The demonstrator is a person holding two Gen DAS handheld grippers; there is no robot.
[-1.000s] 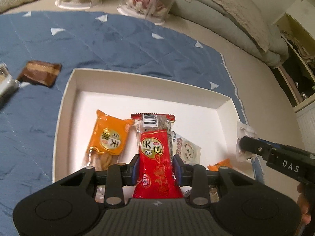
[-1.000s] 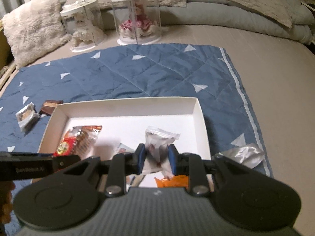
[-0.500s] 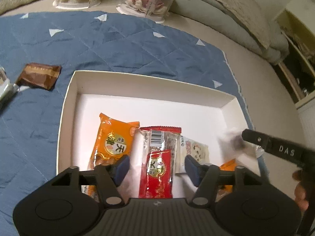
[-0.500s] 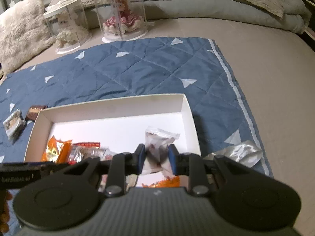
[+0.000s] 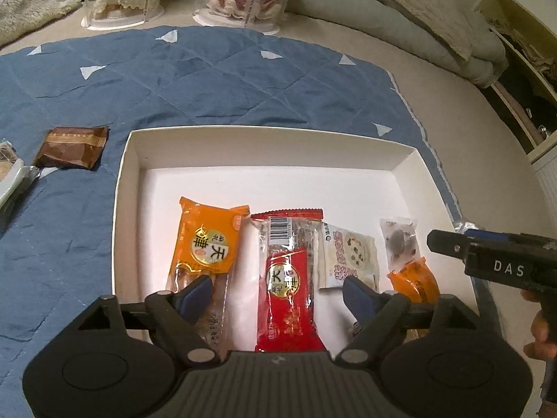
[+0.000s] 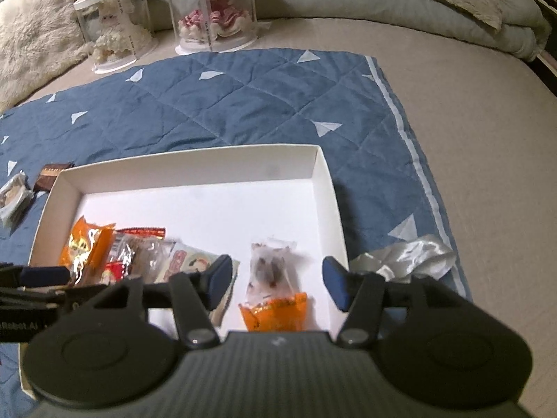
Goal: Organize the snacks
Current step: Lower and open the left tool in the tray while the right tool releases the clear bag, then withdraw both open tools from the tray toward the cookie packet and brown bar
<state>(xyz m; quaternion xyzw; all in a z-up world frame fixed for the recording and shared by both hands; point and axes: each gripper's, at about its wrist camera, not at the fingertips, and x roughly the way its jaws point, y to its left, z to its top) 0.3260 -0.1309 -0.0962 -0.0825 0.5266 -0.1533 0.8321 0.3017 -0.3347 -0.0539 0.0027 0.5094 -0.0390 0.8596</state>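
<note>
A white box (image 5: 129, 160) (image 6: 325, 174) lies on a blue quilt. Inside it sit an orange packet (image 5: 209, 240), a red packet (image 5: 287, 278), a white cookie packet (image 5: 351, 256), a clear wrapped sweet (image 5: 400, 242) (image 6: 271, 271) and a small orange packet (image 5: 414, 282) (image 6: 275, 313). My left gripper (image 5: 278, 294) hovers over the red packet, jaws opening, pads clear of it. My right gripper (image 6: 275, 282) hovers over the clear sweet, jaws opening, pads off the wrapper. The right gripper's finger (image 5: 452, 244) shows at the right of the left wrist view.
A brown packet (image 5: 71, 148) (image 6: 52, 172) and a silvery packet (image 5: 10, 170) (image 6: 14, 195) lie on the quilt (image 5: 209, 80) left of the box. A crumpled silver wrapper (image 6: 407, 257) lies right of the box. Two clear doll cases (image 6: 212, 7) stand behind the quilt.
Both grippers have opened. The red packet dropped from the left gripper into the box, and the clear sweet dropped from the right gripper beside the small orange packet.
</note>
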